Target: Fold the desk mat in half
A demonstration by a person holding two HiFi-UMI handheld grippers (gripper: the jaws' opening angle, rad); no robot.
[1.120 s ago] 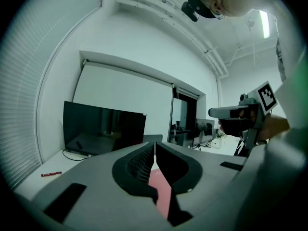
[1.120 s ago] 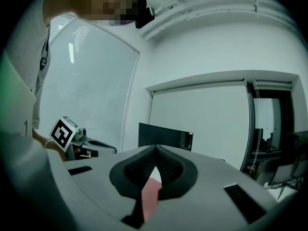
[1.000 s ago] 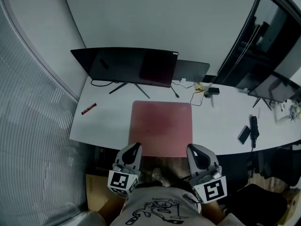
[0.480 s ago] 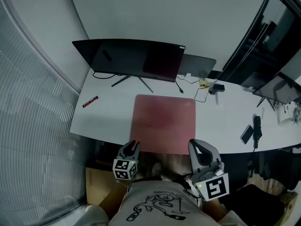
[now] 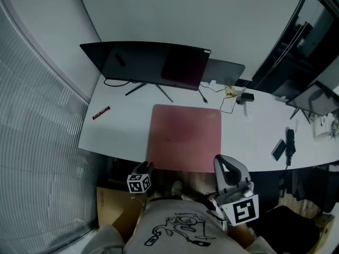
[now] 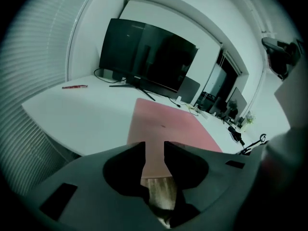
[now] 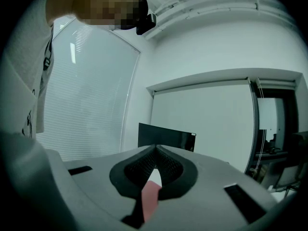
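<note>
The desk mat [image 5: 184,137] lies flat on the white surface [image 5: 119,134], with its near edge at the surface's front edge and its long sides running away from us.

The left tool [image 5: 146,168] hangs below and just short of the near left corner. Its jaws are opening, and nothing sits between them. Through the gap we see only the mat's edge and the floor beyond it.

The right tool [image 5: 220,160] sits at the near right corner. Its jaws are closed, with a pink strip of the mat pinched between them.

Behind the mat stands a wide monitor [image 5: 151,65]. Its stand legs reach close to the mat's far edge. A second screen [image 5: 225,73] stands to its right.

Cables [image 5: 229,95] lie near the far right corner, apart from the mat. A red pen [image 5: 100,112] lies well to the left, and a phone [image 5: 277,150] well to the right.

Blinds [image 5: 37,142] close off the left side.
</note>
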